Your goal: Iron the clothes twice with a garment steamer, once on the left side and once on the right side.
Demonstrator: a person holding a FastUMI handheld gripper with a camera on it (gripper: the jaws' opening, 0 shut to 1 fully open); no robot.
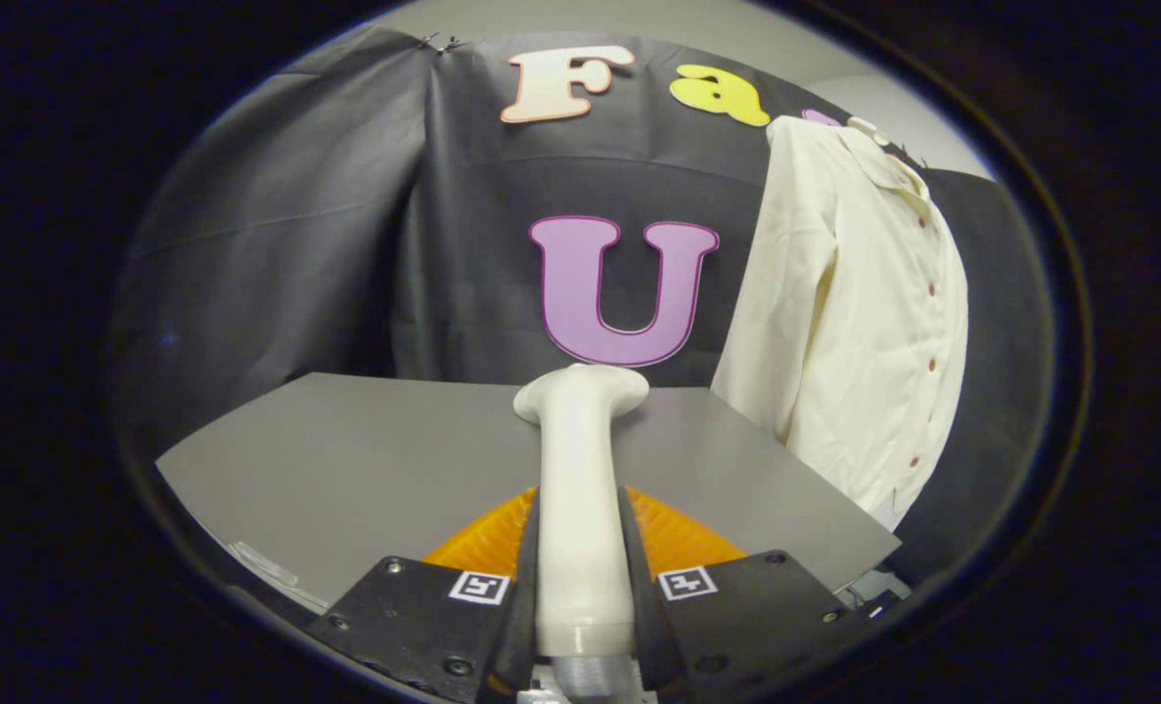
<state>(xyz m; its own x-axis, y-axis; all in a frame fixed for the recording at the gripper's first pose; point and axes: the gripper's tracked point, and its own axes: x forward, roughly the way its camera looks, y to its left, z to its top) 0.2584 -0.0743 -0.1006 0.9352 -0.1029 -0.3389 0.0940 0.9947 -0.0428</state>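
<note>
My gripper [580, 577] is clamped on the garment steamer [580, 469], both fingers pressing its handle, above the grey table [345, 450]; the cream shirt [864, 313] hangs far right.

Inspector: Classify the site.

Assessor: A staged recording booth, not a lived-in home. Black cloth wall [277, 244] is pinned up behind a bare grey tabletop [345, 460].

Inspector: Supporting evidence?

Assessor: A cream button-front shirt [854, 313] hangs against the cloth. The gripper [580, 587] carries printed square marker tags and its fingers clamp a white garment steamer [580, 469].
</note>
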